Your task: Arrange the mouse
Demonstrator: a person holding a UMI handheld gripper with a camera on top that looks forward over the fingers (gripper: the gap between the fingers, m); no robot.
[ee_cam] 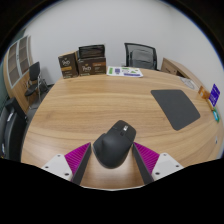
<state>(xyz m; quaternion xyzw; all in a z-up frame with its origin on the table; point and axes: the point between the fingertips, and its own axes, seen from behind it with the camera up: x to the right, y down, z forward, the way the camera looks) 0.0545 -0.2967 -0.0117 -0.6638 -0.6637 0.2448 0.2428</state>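
A black computer mouse (113, 140) lies between my two fingers, over the wooden table (90, 105) near its front edge. My gripper (113, 152) is shut on the mouse, with both magenta pads (79, 160) touching its sides. The rear of the mouse reaches back between the fingers. I cannot tell whether the mouse rests on the table or is lifted off it. A dark grey mouse mat (178, 106) lies flat on the table, ahead and to the right, apart from the mouse.
Brown boxes (90, 62) stand at the table's far edge, with papers (125, 72) beside them. Office chairs (142, 55) stand behind the table and at its left. A small green-and-white item (213, 95) sits at the far right.
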